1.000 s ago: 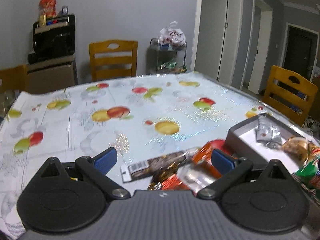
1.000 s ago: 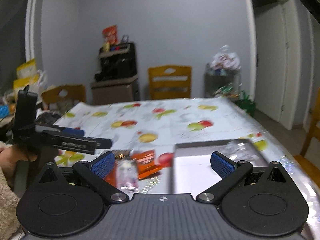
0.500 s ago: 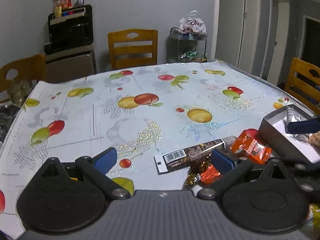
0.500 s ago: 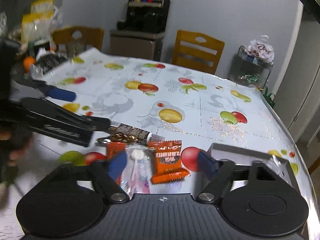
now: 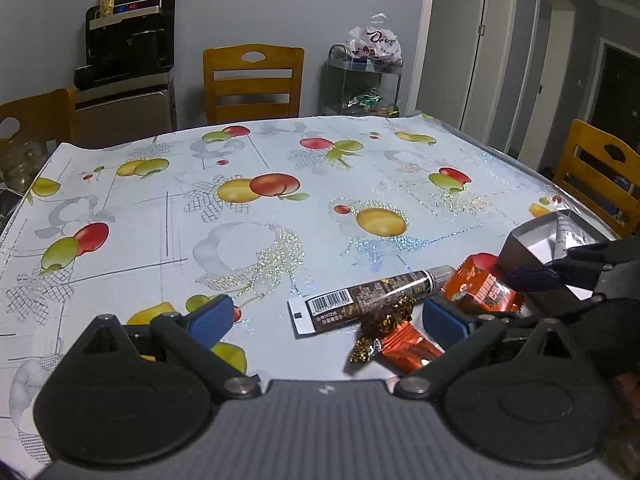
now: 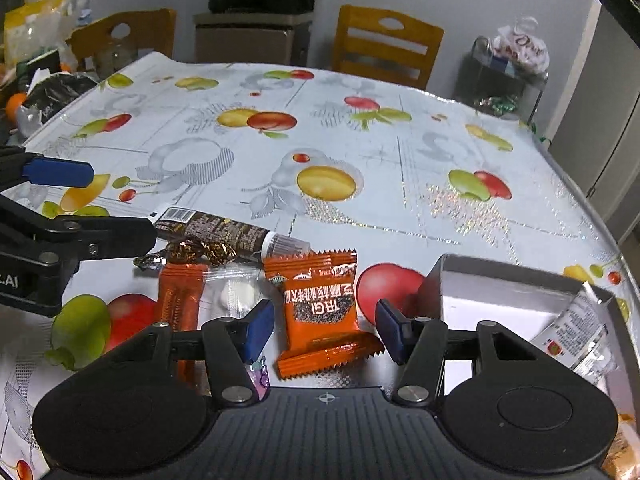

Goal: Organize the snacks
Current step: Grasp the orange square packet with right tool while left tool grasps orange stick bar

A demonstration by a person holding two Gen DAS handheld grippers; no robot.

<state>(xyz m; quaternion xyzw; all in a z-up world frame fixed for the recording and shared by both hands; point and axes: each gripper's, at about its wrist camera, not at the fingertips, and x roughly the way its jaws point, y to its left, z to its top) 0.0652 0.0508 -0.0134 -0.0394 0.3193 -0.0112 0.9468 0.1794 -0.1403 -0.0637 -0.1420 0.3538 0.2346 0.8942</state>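
Several snacks lie together on the fruit-print table. An orange square packet [image 6: 320, 300] lies between the open jaws of my right gripper [image 6: 324, 330], which is low over it and empty. Beside it lie a long brown tube-shaped packet [image 6: 224, 232], a gold-wrapped candy [image 6: 196, 250], an orange bar [image 6: 178, 304] and a clear packet [image 6: 236, 292]. A grey box [image 6: 516, 304] holding a silver packet [image 6: 576, 328] stands on the right. My left gripper [image 5: 324, 318] is open and empty, just left of the pile; the brown packet [image 5: 368, 300] and the orange packet [image 5: 480, 290] show there.
Wooden chairs [image 5: 252, 80] stand around the table. A cabinet with a black appliance [image 5: 128, 48] and a wire rack with bags [image 5: 368, 76] stand at the wall. Clutter [image 6: 52, 92] sits past the table's left edge. The far tabletop [image 5: 280, 152] holds nothing.
My right gripper has swung left from the grey box and dropped over the orange packet, jaws narrower. My left gripper has backed away to the left of the pile.
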